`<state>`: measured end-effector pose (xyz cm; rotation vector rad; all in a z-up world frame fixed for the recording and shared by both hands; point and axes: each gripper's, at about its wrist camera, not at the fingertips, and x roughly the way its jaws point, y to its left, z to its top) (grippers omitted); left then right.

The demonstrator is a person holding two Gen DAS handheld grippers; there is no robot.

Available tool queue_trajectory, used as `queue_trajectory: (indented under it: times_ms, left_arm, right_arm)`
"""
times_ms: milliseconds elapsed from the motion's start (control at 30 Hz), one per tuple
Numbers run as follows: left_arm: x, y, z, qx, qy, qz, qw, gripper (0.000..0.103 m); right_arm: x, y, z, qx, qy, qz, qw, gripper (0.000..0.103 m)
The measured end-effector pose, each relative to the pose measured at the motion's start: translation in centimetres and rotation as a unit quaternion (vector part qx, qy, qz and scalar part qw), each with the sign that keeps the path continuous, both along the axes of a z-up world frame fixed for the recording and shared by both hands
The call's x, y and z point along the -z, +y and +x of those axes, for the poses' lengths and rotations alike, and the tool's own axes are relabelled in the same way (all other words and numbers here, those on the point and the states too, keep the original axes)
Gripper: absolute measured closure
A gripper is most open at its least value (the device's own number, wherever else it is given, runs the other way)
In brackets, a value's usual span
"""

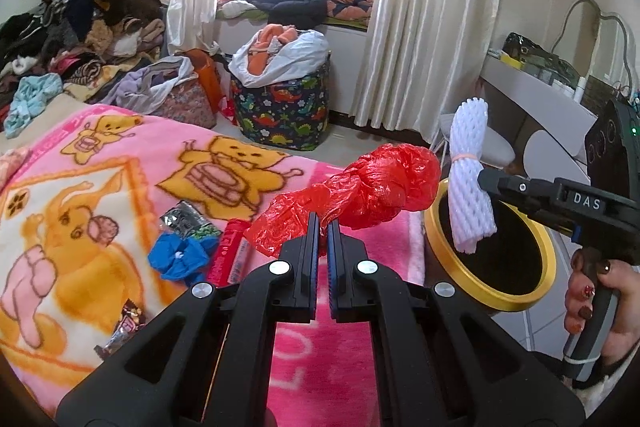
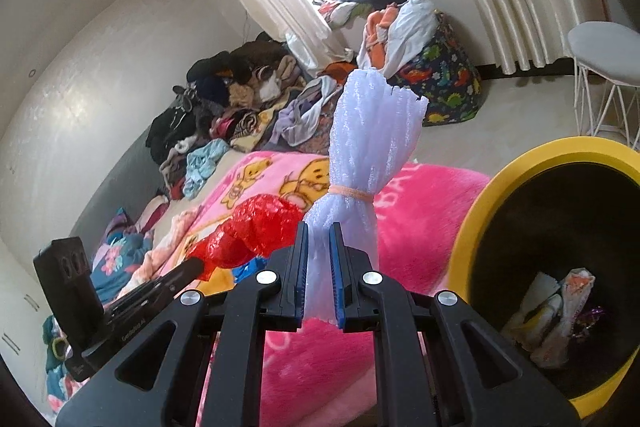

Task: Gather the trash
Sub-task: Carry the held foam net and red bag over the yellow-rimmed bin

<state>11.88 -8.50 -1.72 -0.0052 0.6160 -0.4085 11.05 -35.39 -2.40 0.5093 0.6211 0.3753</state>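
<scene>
Red plastic bag (image 1: 360, 187), crumpled and twisted into a glossy lump, was pinched in the left gripper (image 1: 323, 227), its jaws nearly closed on a thin fold, and it hung in the air just beside the bin (image 1: 434, 227)! And the right gripper (image 2: 319, 239) had its jaws clamped narrow on the white foam netting (image 2: 368, 147), a ribbed bundle cinched by a pale rubber band, held right over the bin's rim, its lower tip dangling in front of the dark opening. The bin itself was black inside with a yellow rim, standing against the edge of the pink cartoon blanket (image 1: 100, 195); down at its bottom lay a few crumpled wrappers (image 2: 556, 319), white, orange and purple. Away from the bin, on the blanket, sat a blue scrap (image 1: 180, 257), a silver packet (image 1: 186, 219) and a red tube (image 1: 230, 253)
</scene>
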Motion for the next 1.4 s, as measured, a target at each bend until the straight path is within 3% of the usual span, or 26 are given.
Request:
queue_trajectory:
  times_ms: [767, 1400]
  left_arm:
    - [0.0, -3.9, -0.8, 0.044, -0.006, 0.018, 0.9989, 0.102]
    - [1.9, -10.3, -1.5, 0.109, -0.001, 0.048, 0.9929, 0.102]
  right_arm:
    - [0.2, -5.7, -2.1, 0.078, 0.001, -0.008, 0.997, 0.092]
    - [1.9, -11.0, -3.9, 0.155, 0.019, -0.011, 0.988, 0.092]
